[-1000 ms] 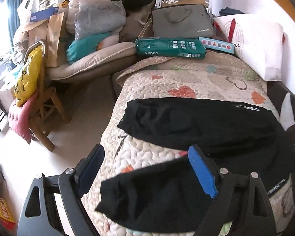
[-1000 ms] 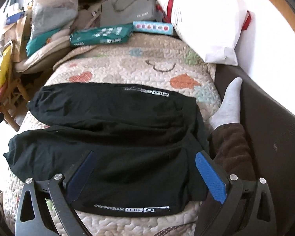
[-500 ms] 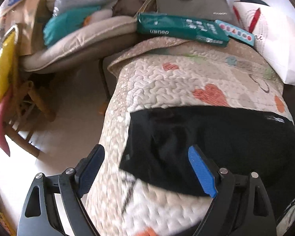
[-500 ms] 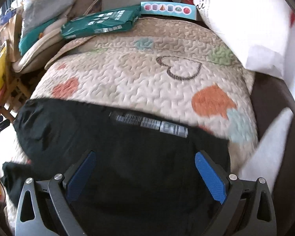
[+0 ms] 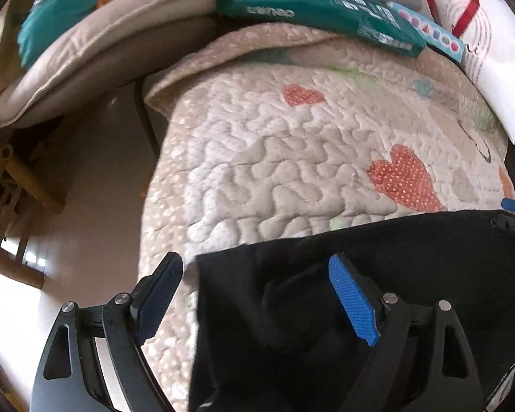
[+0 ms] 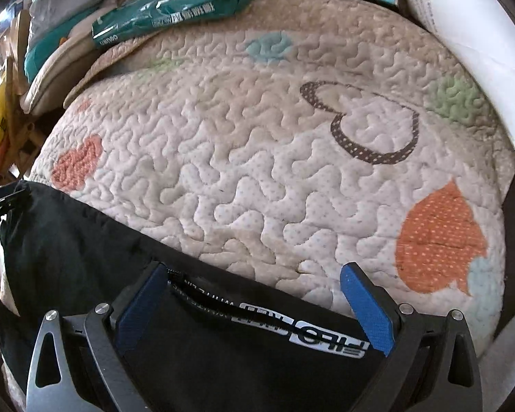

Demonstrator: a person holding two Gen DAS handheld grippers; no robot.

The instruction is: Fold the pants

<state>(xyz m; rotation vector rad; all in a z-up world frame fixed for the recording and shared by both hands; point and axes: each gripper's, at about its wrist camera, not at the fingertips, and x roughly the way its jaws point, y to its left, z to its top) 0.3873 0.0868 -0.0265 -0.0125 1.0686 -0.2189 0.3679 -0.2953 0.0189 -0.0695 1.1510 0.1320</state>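
Observation:
The black pants (image 5: 388,274) lie on a quilted bedspread with hearts (image 5: 274,158). In the left wrist view my left gripper (image 5: 254,285) is open, low over the hem corner of the far leg, with the leg's end between its blue pads. In the right wrist view the pants (image 6: 86,250) show their far edge with a white printed logo (image 6: 302,333). My right gripper (image 6: 254,292) is open, straddling that edge at the waist end. The bedspread (image 6: 257,144) stretches beyond. The near leg is out of sight.
A green packet (image 5: 312,13) and a blue box (image 5: 429,34) lie at the bed's far end, with a white pillow (image 5: 491,61) at the right. Cushions (image 5: 86,58) and a wooden chair (image 5: 13,185) stand left of the bed over bare floor (image 5: 103,178).
Both grippers have moved forward and down, from over the near leg to the far edge of the pants. Both stay open.

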